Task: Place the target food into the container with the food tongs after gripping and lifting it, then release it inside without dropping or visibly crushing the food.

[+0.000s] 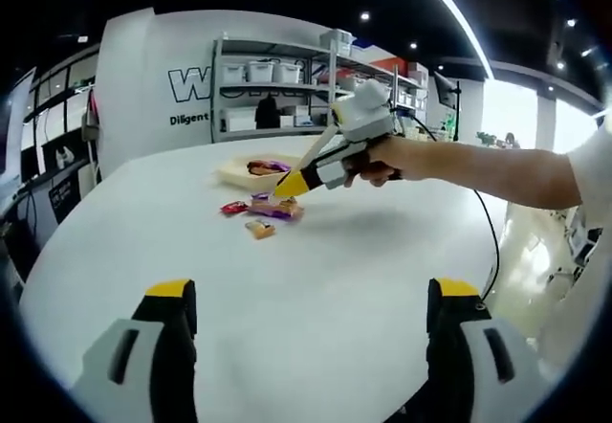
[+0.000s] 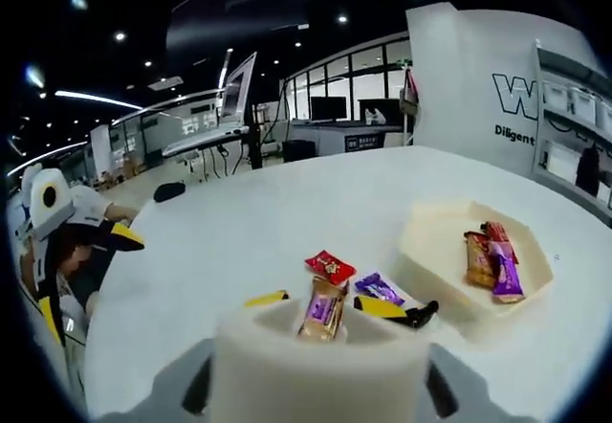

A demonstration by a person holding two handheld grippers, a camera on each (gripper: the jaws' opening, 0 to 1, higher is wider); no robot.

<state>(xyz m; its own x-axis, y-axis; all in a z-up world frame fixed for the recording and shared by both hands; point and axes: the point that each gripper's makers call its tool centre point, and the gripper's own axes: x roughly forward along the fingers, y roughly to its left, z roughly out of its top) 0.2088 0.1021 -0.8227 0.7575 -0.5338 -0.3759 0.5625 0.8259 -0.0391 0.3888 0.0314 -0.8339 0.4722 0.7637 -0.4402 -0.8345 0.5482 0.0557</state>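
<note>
Two yellow-tipped jaws of the left gripper (image 1: 311,299) rose from the bottom of the left gripper view, standing wide apart with nothing but bare white table (image 1: 335,279) between them. Their lower parts were cut off by the edge of the view.

Farther across the table, the right gripper (image 1: 290,186) reached in from the right, held in a person's hand (image 1: 375,167) with the forearm stretched out nearly level and the tool pointing down and leftward at a slant. Its yellow tips hung just over a small cluster of wrapped snacks (image 1: 268,211); from there it was hard to make out whether the tips touched anything.

In the right gripper view a broad pale block (part of the tool itself) hid most of the jaws. Beyond it the yellow tips of the right gripper (image 2: 325,300) stood partly spread to either side of a brown-and-purple wrapped snack bar (image 2: 323,312), which stood upright between them; I could not tell whether they actually pinched it. A red packet (image 2: 330,267) and a purple packet (image 2: 380,288) lay on the table just beyond. To the right sat a cream tray (image 2: 430,251) with two wrapped bars (image 2: 490,258) already inside. The left gripper (image 2: 57,222) showed at the far left edge, partly cut off.
</note>
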